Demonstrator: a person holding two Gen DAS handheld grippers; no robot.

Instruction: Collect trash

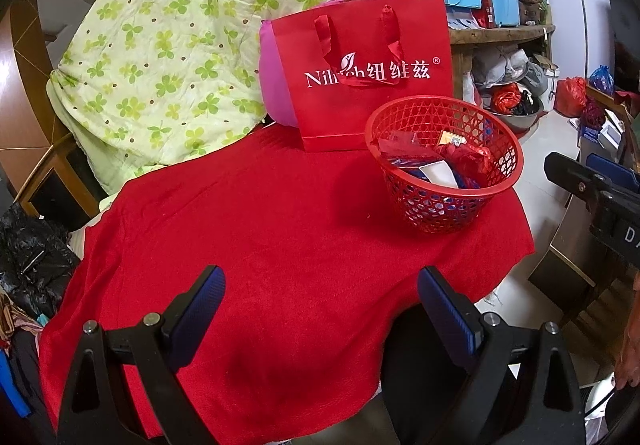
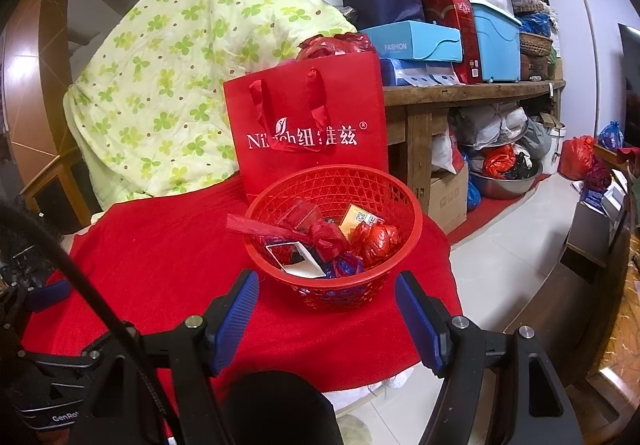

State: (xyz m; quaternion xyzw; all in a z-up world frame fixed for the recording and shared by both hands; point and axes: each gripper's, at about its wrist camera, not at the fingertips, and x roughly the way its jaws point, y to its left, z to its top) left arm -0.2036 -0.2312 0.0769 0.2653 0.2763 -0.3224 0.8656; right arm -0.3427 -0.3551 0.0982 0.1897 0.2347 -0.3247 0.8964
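Note:
A red lattice basket (image 1: 436, 205) (image 2: 336, 295) stands on the red cloth (image 1: 260, 245) (image 2: 160, 245) near its right edge. Inside lie crumpled red wrappers (image 2: 376, 239), blue foil bits (image 2: 346, 265), a white card (image 2: 304, 265) and a small orange box (image 2: 354, 219). My left gripper (image 1: 320, 295) hangs open over bare cloth, well short and left of the basket, nothing between its blue pads. My right gripper (image 2: 326, 299) is open just in front of the basket's near rim, holding nothing. The right gripper's body (image 1: 592, 189) shows at the left wrist view's right edge.
A red paper gift bag (image 1: 368, 73) (image 2: 308, 125) stands upright right behind the basket. A green clover quilt (image 1: 168, 45) (image 2: 172, 85) is heaped at the back left. A wooden shelf (image 2: 472, 89) with boxes stands on the right, with tiled floor (image 2: 504, 265) below it.

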